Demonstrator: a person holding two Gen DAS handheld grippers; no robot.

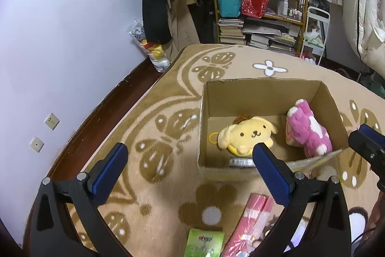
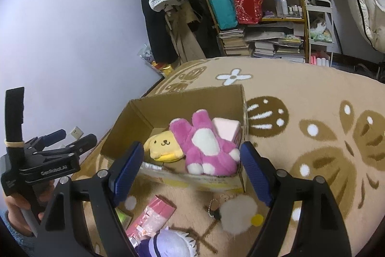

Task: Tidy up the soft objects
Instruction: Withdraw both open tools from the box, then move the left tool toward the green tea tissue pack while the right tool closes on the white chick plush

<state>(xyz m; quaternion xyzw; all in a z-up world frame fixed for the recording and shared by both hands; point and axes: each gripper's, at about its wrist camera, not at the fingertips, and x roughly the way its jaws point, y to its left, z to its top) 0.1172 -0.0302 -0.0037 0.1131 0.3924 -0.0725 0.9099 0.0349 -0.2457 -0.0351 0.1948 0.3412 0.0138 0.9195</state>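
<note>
Pink-and-white plush (image 2: 207,148), yellow plush (image 1: 247,134), tan butterfly-patterned rug (image 1: 168,127)

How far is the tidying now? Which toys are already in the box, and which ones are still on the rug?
Done: the yellow dog plush, the pink plush and a pink block lie in the box. In hand: nothing; the left gripper and right gripper are both open and empty. Left on the rug: a white pompom charm, a purple-haired doll and a pink packet.
</note>
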